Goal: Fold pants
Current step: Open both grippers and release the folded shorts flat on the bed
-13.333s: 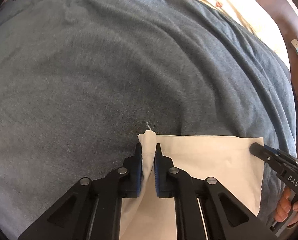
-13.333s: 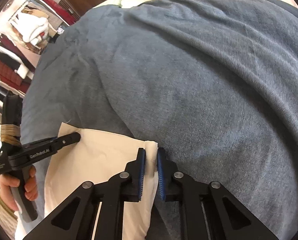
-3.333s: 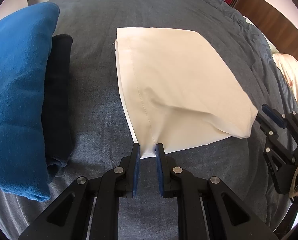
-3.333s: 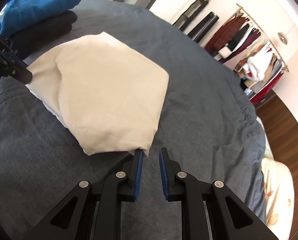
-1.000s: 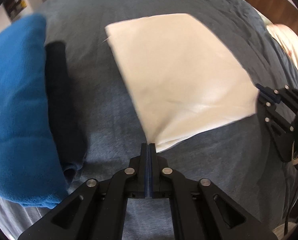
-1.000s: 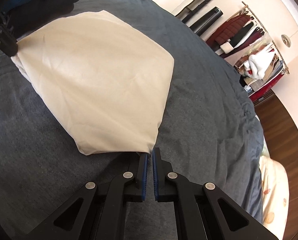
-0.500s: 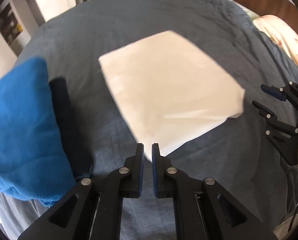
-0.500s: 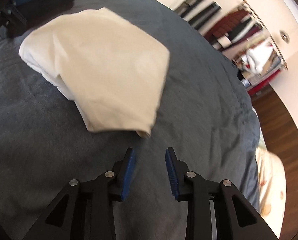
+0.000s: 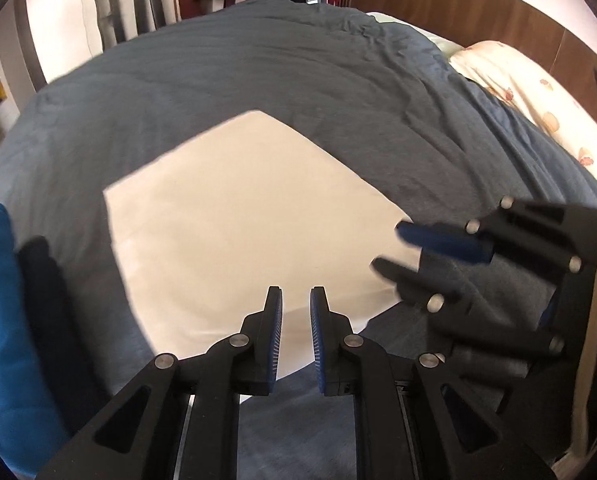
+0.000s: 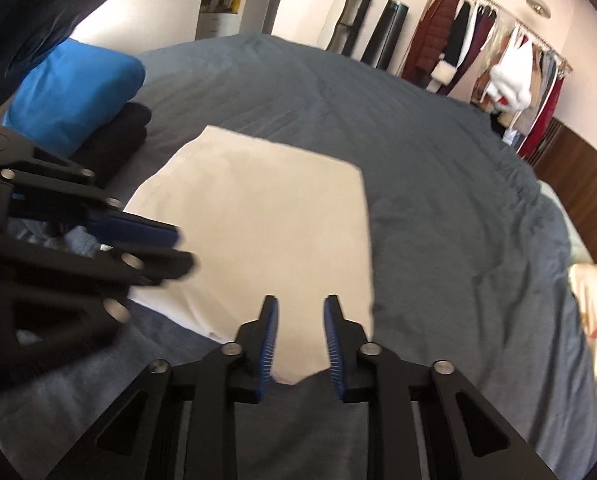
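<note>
The cream pants (image 9: 238,220) lie folded into a flat, roughly square packet on the grey-blue bed cover (image 9: 298,60). My left gripper (image 9: 296,292) hovers over the packet's near edge, its jaws opening a little with nothing between them. My right gripper (image 10: 300,300) hangs above the near corner of the pants (image 10: 266,220), its jaws closing and empty. Each gripper appears in the other's view, blurred: the right gripper (image 9: 390,248) at the packet's right edge, the left gripper (image 10: 184,248) at its left edge. Neither touches the cloth.
A folded blue garment (image 10: 74,92) and a folded black one (image 10: 118,136) lie to the left of the pants. A floral pillow (image 9: 530,92) and wooden headboard (image 9: 478,12) are to the right. A clothes rack (image 10: 478,52) stands beyond the bed.
Both grippers let go of the near corners of the pants and lifted away. The packet has settled flat on the cover. The two grippers now sit closer together.
</note>
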{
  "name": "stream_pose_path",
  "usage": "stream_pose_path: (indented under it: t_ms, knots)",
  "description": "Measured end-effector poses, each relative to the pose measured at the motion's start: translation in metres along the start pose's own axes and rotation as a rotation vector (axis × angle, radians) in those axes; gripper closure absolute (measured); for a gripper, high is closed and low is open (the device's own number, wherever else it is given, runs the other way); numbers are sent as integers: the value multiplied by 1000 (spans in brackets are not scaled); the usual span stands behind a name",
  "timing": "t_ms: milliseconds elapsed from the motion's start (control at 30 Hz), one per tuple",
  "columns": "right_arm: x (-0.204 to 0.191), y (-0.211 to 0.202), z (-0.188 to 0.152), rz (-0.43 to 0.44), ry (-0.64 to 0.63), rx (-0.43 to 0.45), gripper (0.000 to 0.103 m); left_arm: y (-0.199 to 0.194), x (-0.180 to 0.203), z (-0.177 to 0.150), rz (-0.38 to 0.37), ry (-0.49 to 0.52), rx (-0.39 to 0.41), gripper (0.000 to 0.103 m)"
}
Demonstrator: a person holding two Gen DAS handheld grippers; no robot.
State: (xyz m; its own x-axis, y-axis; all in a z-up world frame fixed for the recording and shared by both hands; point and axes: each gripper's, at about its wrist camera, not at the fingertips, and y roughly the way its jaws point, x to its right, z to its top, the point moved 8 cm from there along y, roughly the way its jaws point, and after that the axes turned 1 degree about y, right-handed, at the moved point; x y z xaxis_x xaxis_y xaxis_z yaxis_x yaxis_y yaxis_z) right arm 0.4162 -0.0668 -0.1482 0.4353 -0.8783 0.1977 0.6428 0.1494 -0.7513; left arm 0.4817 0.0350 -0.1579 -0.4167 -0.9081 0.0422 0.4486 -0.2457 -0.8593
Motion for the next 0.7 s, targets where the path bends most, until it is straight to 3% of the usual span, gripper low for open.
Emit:
stream_pose_path:
  t_ms: [67, 233, 700]
  knots:
    - [-4, 7, -7, 18, 14, -18, 83, 13, 0, -6, -8, 0, -33, 88]
    - [-12, 22, -30, 37, -5, -79, 84, 28, -6, -26, 59, 28, -80, 88]
    - [0, 19, -43, 14, 28, -148, 86, 6, -46, -50, 190, -83, -127, 88]
